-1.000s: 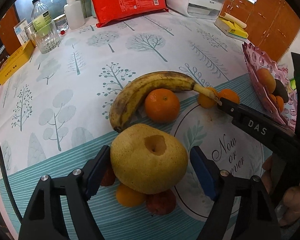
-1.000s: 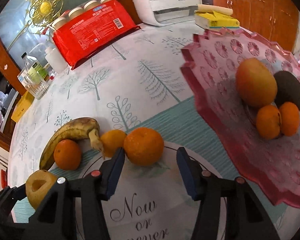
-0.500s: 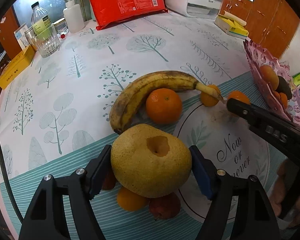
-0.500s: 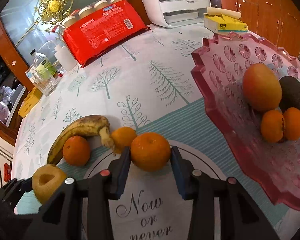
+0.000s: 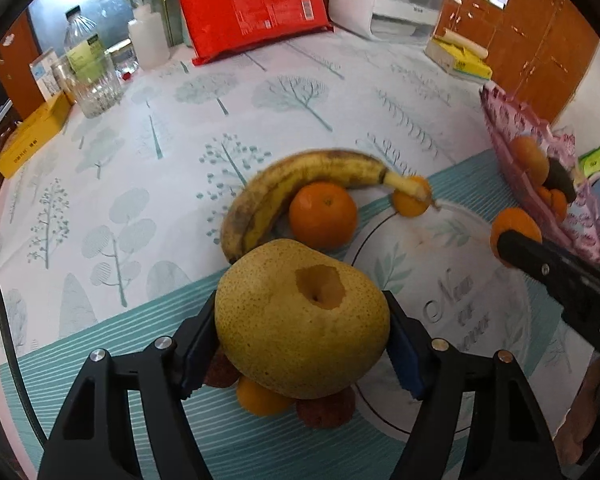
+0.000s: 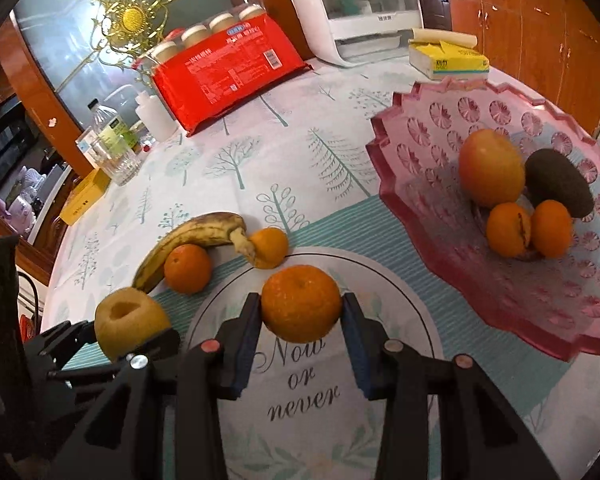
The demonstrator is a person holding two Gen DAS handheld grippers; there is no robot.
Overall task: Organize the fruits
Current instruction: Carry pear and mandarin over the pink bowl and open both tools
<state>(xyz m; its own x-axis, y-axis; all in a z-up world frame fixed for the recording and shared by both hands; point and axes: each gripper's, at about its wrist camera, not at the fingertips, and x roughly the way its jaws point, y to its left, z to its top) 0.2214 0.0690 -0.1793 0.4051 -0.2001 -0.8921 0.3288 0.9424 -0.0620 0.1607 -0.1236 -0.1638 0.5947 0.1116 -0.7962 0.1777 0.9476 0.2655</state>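
The left gripper has its jaws closed on a pear, blue pads pressed to both its sides; they have just been closing the last bit onto it. Under the pear, partly hidden, lie a small orange fruit and two dark red ones on the tablecloth. Just beyond the pear lies a banana with an orange tucked against its inner curve and a smaller orange at its stem end.

The right gripper holds a mandarin between narrow jaws, both pads touching it; the jaws have just been closing on it. It sits above the printed circle of the cloth, with the banana group to its far left.

To the right stands a pink dish with a scalloped rim. In it lie an apple, an avocado beside it, and two small oranges touching in front. The near-left rim of the dish rises between the mandarin and these fruits.

At the far edge of the table are a red pack, a white appliance, a yellow box, a bottle and a glass.
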